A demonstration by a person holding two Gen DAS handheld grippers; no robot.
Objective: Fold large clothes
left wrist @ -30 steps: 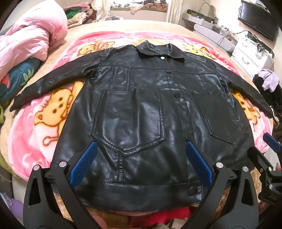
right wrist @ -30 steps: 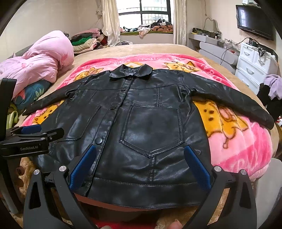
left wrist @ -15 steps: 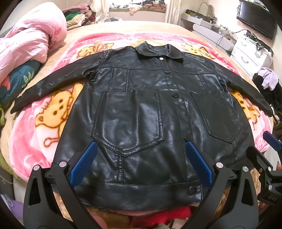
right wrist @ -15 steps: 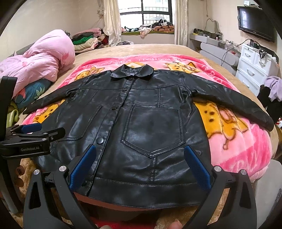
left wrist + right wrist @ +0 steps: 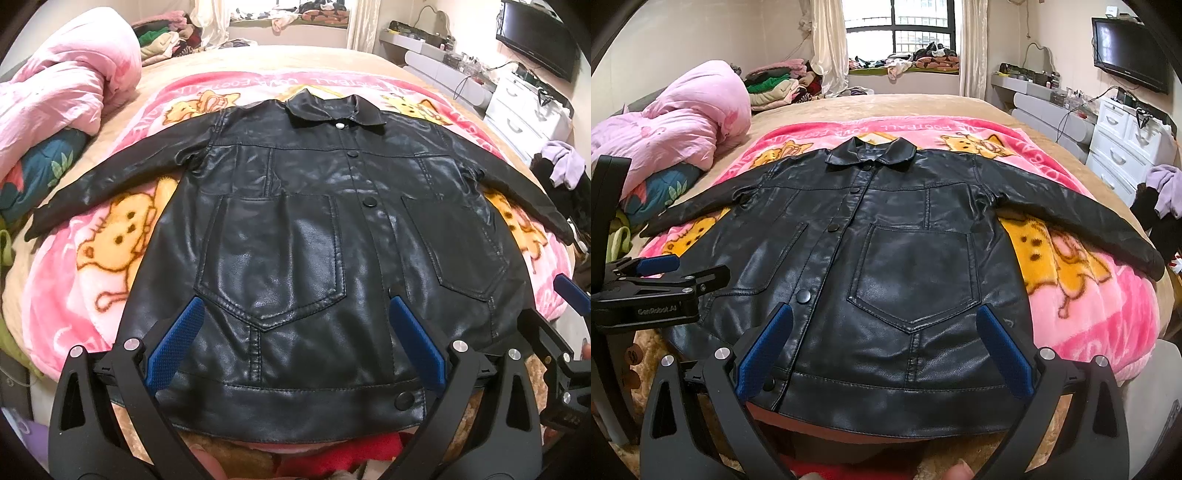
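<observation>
A black leather jacket [image 5: 295,236] lay front-up and buttoned on a pink cartoon-cat blanket [image 5: 103,258] spread over the bed [image 5: 905,107], collar toward the window and hem hanging at the near edge. Both sleeves were stretched out to the sides — the left sleeve [image 5: 122,173] reaching toward a heap of pink bedding [image 5: 62,81], the right sleeve [image 5: 1082,218] running out toward the white drawers [image 5: 1123,147]. Laid this flat and symmetrical, the garment looked ready for a first fold, with nothing yet turned over. The left hand-held gripper [image 5: 295,343] hung above the hem in front of the left chest pocket [image 5: 269,254], its blue-padded jaws spread wide and gripping nothing. The right hand-held gripper [image 5: 884,347] was poised likewise before the other pocket [image 5: 912,277], jaws also wide apart and empty. The two were held side by side at the near edge, each visible at the margin of the other's view, probably so that each could take one half of the jacket. Judging from this layout, the likely start was bringing a sleeve or side panel in across the body — the stiff, glossy leather would probably resist a sharp crease and could spring back or slide on the plush blanket.
</observation>
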